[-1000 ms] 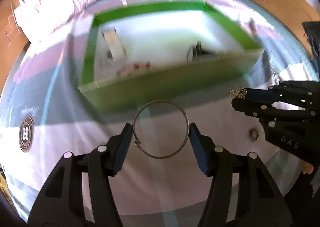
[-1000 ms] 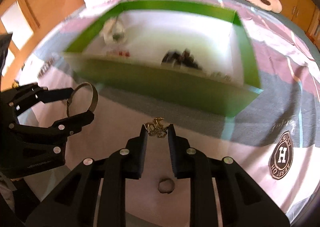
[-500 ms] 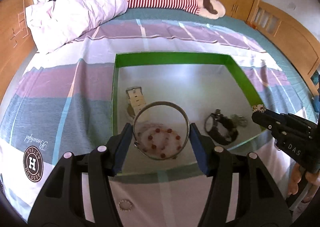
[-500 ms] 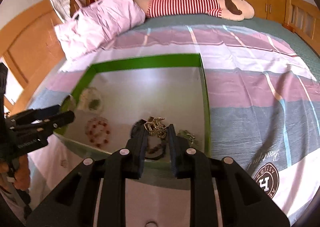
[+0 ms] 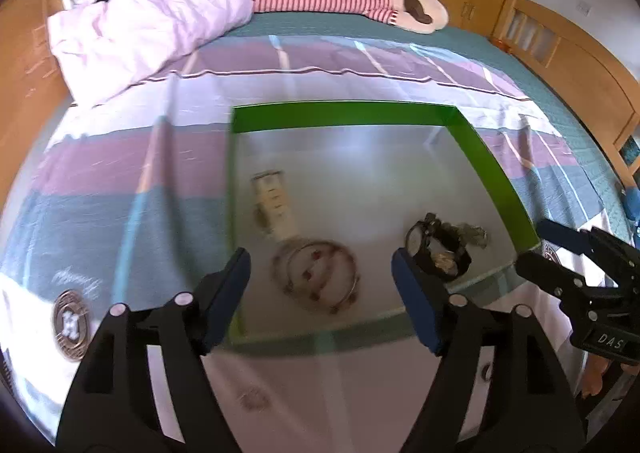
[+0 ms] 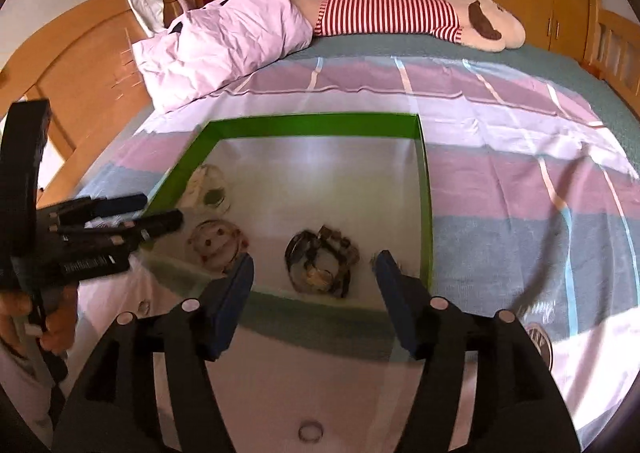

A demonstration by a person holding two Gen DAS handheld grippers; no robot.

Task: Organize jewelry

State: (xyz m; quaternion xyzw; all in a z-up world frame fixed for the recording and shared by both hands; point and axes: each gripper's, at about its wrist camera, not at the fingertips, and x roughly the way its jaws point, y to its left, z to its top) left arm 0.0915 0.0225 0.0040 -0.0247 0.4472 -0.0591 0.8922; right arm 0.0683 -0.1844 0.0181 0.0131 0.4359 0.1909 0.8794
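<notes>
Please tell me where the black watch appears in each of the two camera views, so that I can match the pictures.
Left wrist view: the black watch lies lower right in the green box, beside the right finger of the left gripper.
Right wrist view: it lies low in the middle, between the fingers of the right gripper, untouched.
Shared landmark: the red bead bracelet, left of the watch in both.

Bangle, watch in green box
</notes>
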